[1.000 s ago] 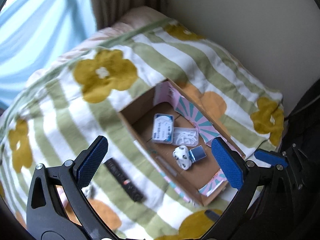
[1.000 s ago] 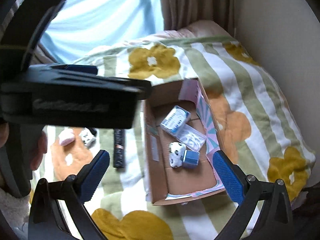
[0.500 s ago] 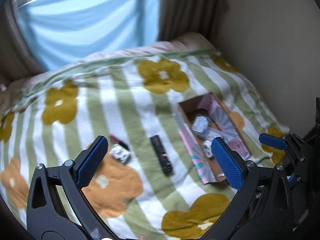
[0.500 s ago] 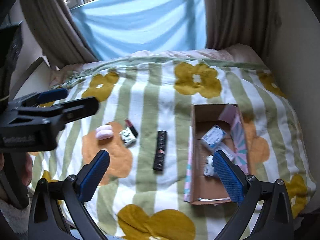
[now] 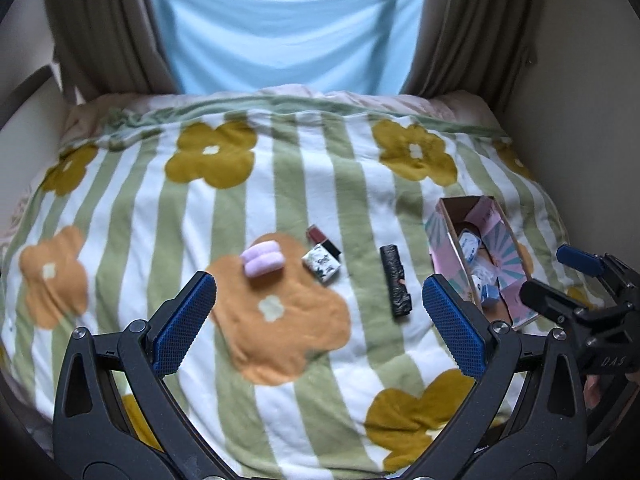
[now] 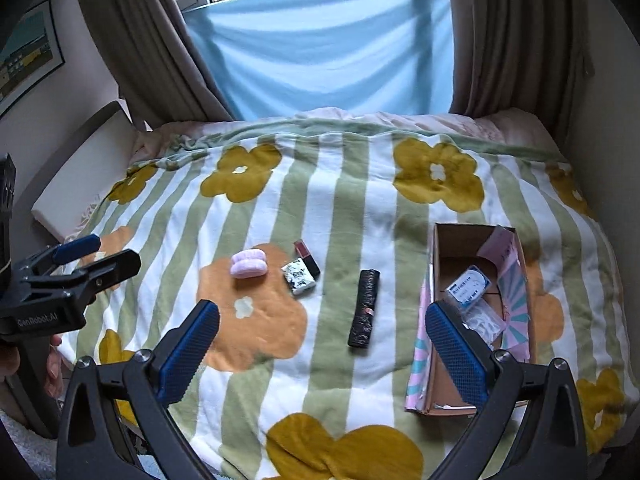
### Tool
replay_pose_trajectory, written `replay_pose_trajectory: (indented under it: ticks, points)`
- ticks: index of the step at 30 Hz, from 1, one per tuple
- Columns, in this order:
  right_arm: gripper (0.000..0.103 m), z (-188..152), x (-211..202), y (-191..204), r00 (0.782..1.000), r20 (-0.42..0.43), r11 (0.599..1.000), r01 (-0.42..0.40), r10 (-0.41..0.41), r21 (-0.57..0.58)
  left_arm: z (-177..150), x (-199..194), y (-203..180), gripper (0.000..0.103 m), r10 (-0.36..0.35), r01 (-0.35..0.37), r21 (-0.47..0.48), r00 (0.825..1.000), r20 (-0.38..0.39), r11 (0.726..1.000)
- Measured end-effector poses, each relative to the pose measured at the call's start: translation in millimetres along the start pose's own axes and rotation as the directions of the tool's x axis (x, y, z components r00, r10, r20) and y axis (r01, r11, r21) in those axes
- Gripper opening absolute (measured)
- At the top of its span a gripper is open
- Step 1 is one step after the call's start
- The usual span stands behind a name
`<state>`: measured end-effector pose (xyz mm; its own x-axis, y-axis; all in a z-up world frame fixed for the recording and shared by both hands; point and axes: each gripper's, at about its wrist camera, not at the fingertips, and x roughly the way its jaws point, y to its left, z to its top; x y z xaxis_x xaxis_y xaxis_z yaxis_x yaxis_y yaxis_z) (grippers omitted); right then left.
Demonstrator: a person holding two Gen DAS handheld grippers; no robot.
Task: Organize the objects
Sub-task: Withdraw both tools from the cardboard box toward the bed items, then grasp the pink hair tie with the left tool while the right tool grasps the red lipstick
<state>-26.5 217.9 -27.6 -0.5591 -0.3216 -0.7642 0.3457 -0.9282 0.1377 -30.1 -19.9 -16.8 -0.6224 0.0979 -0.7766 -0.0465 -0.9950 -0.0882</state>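
Observation:
On the flowered blanket lie a lilac puff (image 5: 262, 263) (image 6: 248, 264), a dark red lipstick (image 5: 322, 240) (image 6: 306, 255), a small black-and-white patterned box (image 5: 321, 266) (image 6: 298, 277) and a long black roll (image 5: 395, 285) (image 6: 364, 307). At the right an open cardboard box (image 5: 451, 248) (image 6: 437, 268) holds a blue-labelled case (image 6: 468, 284), a clear packet and other small items. My left gripper (image 5: 319, 325) hovers open and empty, well short of the puff. My right gripper (image 6: 322, 350) is open and empty too, near the bed's front edge.
The blanket (image 5: 288, 168) (image 6: 344, 204) covers a bed between walls. A blue sheet (image 6: 320, 48) and brown curtains (image 6: 140, 40) stand behind it. A white panel (image 6: 80, 172) lies at the bed's left. Each gripper shows at the edge of the other's view, with fingers of a hand (image 6: 52, 364) visible.
Both grippers have pulled back and up from the cardboard box, so the whole bed now shows. The left view has swung left, away from the box. Both stayed open.

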Motion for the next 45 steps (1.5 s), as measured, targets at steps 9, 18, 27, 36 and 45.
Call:
replay_pose_trajectory:
  ticks: [9, 18, 27, 36, 45]
  points:
    - [0.103, 7.9, 10.8, 13.4, 1.000, -0.017, 1.000, -0.015, 0.015, -0.023, -6.9, 1.2, 23.4, 0.103, 0.019, -0.020, -0.063, 1.000, -0.017, 0.998]
    - [0.102, 42.9, 54.4, 23.4, 0.999, -0.036, 0.997, -0.015, 0.012, -0.080, 2.8, 37.2, 43.7, 0.103, 0.033, -0.041, -0.111, 0.997, -0.071, 0.993]
    - [0.098, 63.0, 151.4, 32.2, 0.996, -0.090, 0.989, -0.034, 0.022, -0.142, 5.9, 131.9, 73.5, 0.103, 0.035, -0.066, -0.174, 0.984, -0.176, 0.983]
    - [0.093, 62.3, 258.6, 35.3, 0.982, -0.185, 0.981, -0.069, 0.035, -0.182, -4.7, 243.1, 100.8, 0.102, 0.020, -0.093, -0.255, 0.961, -0.276, 0.962]
    - [0.069, 48.8, 357.9, 31.0, 0.948, -0.317, 0.972, -0.090, 0.017, -0.218, -18.2, 335.3, 117.2, 0.098, 0.013, -0.127, -0.299, 0.934, -0.357, 0.946]
